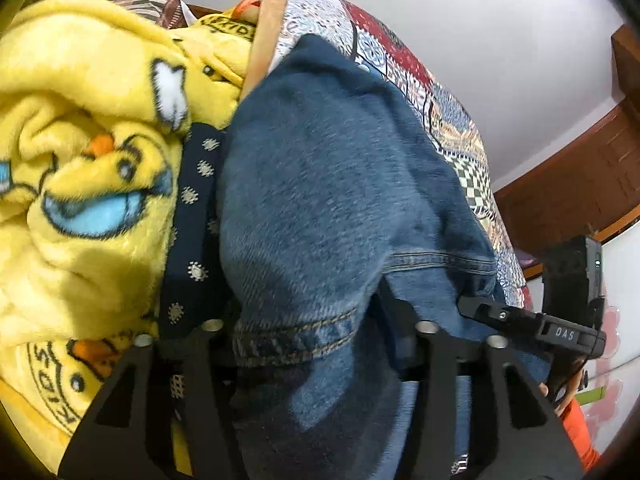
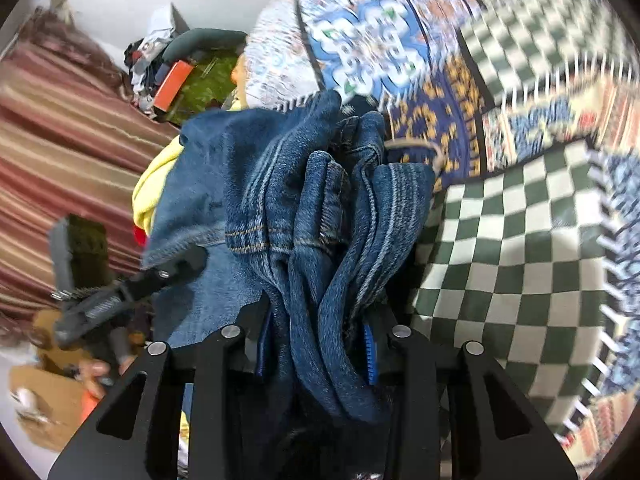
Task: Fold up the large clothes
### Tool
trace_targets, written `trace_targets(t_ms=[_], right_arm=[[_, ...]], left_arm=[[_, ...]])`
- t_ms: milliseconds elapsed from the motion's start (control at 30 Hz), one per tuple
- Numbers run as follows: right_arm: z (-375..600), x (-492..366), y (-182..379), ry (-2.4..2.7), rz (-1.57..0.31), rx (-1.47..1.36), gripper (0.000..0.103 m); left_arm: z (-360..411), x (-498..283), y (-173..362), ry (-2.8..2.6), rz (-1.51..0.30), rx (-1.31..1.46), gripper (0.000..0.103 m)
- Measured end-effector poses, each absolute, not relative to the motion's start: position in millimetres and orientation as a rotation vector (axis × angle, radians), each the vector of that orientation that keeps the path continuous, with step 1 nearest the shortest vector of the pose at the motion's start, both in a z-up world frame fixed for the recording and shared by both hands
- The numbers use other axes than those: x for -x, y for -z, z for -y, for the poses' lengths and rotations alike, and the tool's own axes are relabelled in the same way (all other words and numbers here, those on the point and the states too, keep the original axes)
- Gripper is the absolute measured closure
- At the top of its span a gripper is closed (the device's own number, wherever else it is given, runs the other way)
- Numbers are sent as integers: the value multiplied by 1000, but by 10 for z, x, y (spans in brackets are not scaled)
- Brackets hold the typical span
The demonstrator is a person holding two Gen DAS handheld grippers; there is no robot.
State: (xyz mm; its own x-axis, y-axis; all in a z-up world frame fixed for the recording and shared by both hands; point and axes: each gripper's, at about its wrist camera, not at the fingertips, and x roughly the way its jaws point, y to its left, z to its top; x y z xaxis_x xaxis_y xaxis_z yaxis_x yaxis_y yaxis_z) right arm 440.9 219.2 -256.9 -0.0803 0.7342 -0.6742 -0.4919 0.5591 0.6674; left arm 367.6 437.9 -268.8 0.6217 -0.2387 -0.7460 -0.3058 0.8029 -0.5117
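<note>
Where jeans (image 1: 328,184) lie, yellow blanket (image 1: 80,160) beside.

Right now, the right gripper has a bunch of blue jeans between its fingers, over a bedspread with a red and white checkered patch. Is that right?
Not quite. In the right wrist view the right gripper does have the bunched jeans between its fingers, but the checkered patch of the bedspread is dark green and white, not red and white.
</note>
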Motion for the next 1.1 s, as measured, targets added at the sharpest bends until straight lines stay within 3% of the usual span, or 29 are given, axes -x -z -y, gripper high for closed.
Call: trace_targets(t_ms=[67, 200, 367, 467, 533, 600, 700, 967, 1100], right_arm=[[-2164, -4418, 2549, -1048, -1296, -219, 66], [-2060, -4205, 2331, -1011, -1207, -34, 48], [-1995, -3929, 1970, -933, -1056, 138, 45], [-1924, -3763, 1801, -921, -972, 159, 33], [-1922, -3701, 1793, -906, -951, 173, 32], [-1940, -3690, 1909, -875, -961, 214, 32], [-1857, -3710, 2046, -840, -968, 213, 21], [-1632, -3546, 2019, -790, -937, 247, 20], [-1461, -3427, 1876, -734, -905, 277, 20]], left_arm=[[-4370, -3576, 2679, -50, -929, 693, 37], [-4233, -3348, 2551, -84, -945, 625, 31], [-3902, -3017, 2294, -182, -929, 462, 26], [-3665, -2819, 2159, -211, -878, 383, 21], [-3494, -2734, 2171, -254, -873, 330, 11], [-3349, -2728, 2261, -268, -911, 255, 11], [-3237, -2738, 2435, -294, -949, 168, 8], [-3225, -2465, 2578, -374, -923, 224, 8], [-3120, -2304, 2354, -408, -903, 183, 9]])
